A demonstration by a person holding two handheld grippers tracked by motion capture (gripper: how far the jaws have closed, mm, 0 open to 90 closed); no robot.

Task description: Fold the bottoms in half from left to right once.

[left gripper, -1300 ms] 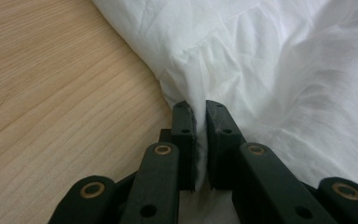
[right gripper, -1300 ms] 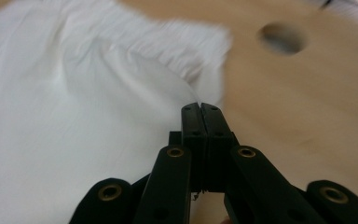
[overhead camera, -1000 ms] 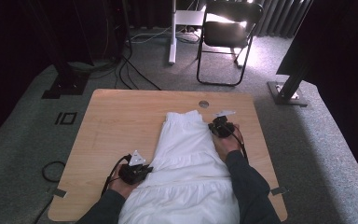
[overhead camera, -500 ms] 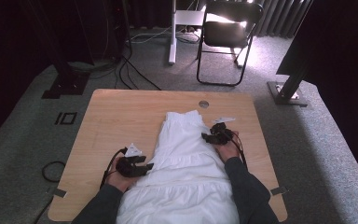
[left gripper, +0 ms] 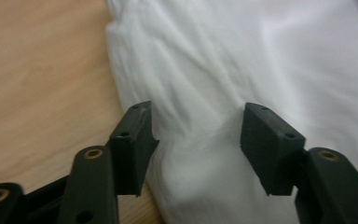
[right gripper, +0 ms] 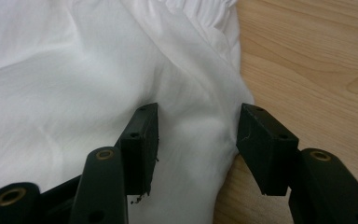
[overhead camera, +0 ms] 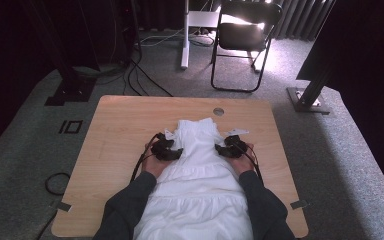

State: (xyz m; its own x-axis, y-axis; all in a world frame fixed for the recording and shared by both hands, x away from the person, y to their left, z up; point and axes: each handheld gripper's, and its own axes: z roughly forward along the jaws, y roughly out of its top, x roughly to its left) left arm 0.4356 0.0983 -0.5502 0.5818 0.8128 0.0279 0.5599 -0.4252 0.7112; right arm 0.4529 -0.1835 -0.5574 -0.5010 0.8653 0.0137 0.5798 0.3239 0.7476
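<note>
A white tiered garment (overhead camera: 200,175) lies flat along the wooden table (overhead camera: 120,130), its narrow top pointing away from the person. My left gripper (overhead camera: 176,153) is at the cloth's left edge, jaws pointing inward. In the left gripper view, the left gripper (left gripper: 196,112) has just been opening; white fabric (left gripper: 261,56) lies loose between the jaws, unpinched. At the right edge is my right gripper (overhead camera: 221,149). The right gripper (right gripper: 196,109) has also just opened, and a fold of the cloth (right gripper: 74,70) sits between its pads, free of them.
A round cable hole (overhead camera: 218,111) sits near the table's far edge. Beyond the table stand a black folding chair (overhead camera: 242,35), a white post (overhead camera: 185,35) and floor cables (overhead camera: 145,75). A dark stand base (overhead camera: 307,100) is off the far right corner.
Both grippers went from shut to open and let the cloth go. The left hand slid away from the person along the garment's left edge; the right hand hardly shifted.
</note>
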